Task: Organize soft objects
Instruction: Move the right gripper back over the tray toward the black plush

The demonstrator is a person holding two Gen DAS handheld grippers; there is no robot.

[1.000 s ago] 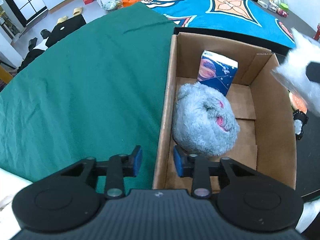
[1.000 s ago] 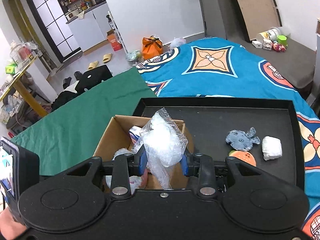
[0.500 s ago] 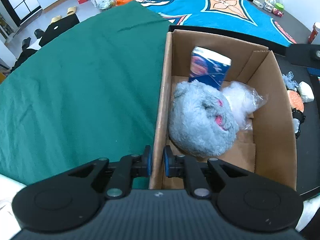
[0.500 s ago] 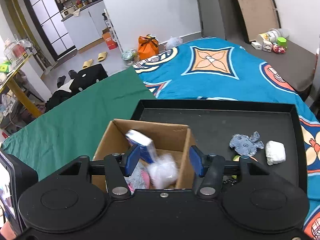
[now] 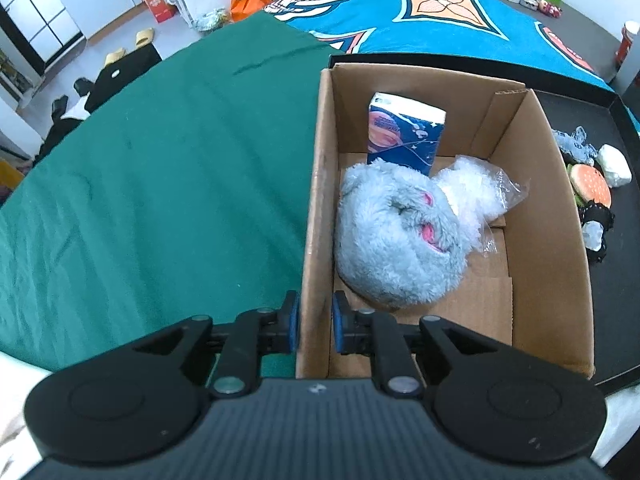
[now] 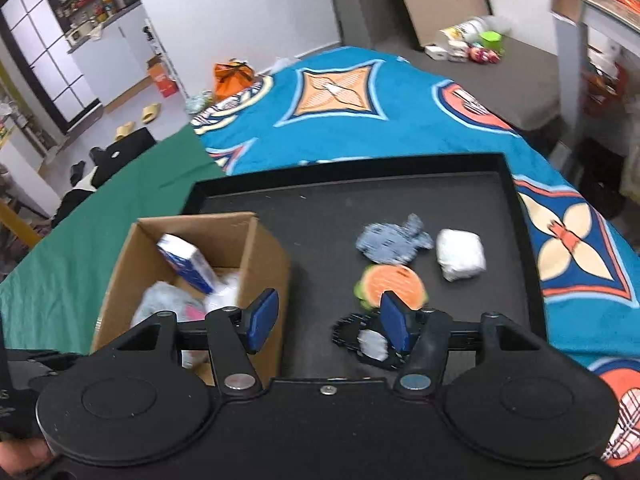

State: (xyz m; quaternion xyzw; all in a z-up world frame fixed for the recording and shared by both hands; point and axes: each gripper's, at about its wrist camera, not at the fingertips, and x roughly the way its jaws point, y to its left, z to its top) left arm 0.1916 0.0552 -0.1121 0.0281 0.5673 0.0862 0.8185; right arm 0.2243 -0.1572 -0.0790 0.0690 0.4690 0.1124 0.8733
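A cardboard box point(image 5: 544, 216) point(image 6: 264, 252) holds a grey fluffy plush point(image 5: 396, 240), a blue tissue pack point(image 5: 404, 136) and a clear bag of white stuffing point(image 5: 476, 192). My left gripper point(image 5: 315, 328) is shut on the box's left wall. My right gripper point(image 6: 326, 320) is open and empty above the black tray point(image 6: 516, 216), between the box and the loose items. On the tray lie a grey fish toy point(image 6: 394, 240), a white pad point(image 6: 460, 260), an orange burger toy point(image 6: 394, 286) and a black-and-white item point(image 6: 368, 342).
The box stands at the tray's left end, next to a green cloth point(image 5: 140, 184). A blue patterned blanket point(image 6: 360, 120) covers the surface behind the tray. A desk point(image 6: 592, 12) stands at the far right.
My right gripper opened and dropped the bag of stuffing into the box, then swung right over the tray. My left gripper closed on the box wall.
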